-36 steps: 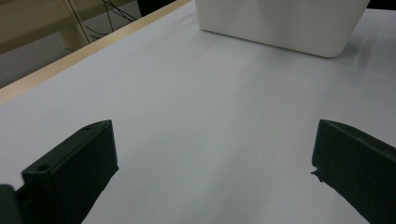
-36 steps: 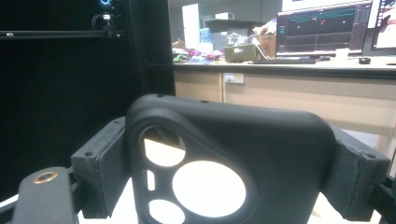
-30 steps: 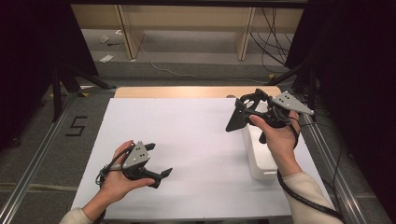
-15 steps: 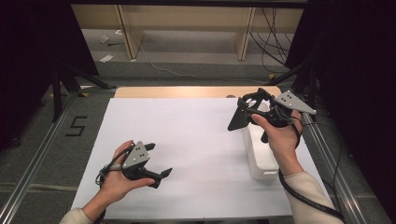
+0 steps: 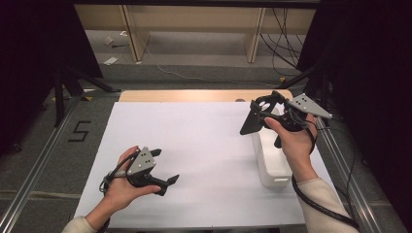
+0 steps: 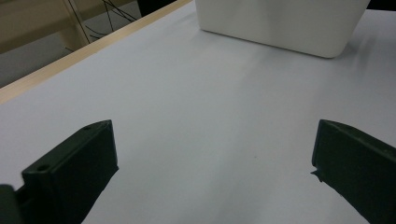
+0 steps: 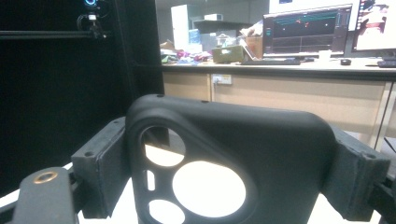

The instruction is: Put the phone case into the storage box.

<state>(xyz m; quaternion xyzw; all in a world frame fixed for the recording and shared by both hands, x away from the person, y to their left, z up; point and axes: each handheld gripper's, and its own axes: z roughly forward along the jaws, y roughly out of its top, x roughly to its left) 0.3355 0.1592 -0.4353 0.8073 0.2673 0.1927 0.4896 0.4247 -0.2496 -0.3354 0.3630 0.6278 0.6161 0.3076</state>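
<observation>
A black phone case (image 5: 251, 124) with round camera cut-outs hangs in the air above the far end of a white bin (image 5: 272, 162). My right gripper (image 5: 266, 111) is shut on it; in the right gripper view both pads press the sides of the phone case (image 7: 233, 158) held by my right gripper (image 7: 229, 186). My left gripper (image 5: 165, 166) rests low over the white table sheet (image 5: 204, 145) at the near left. It is open, with nothing between its jaws. The left gripper view has my left gripper (image 6: 215, 163) over bare sheet, with the white bin (image 6: 280, 23) beyond.
A wooden table edge (image 5: 194, 95) runs along the back of the sheet. Metal rails (image 5: 34, 165) flank the table on both sides. A desk with monitors (image 7: 308, 28) stands far off in the right gripper view.
</observation>
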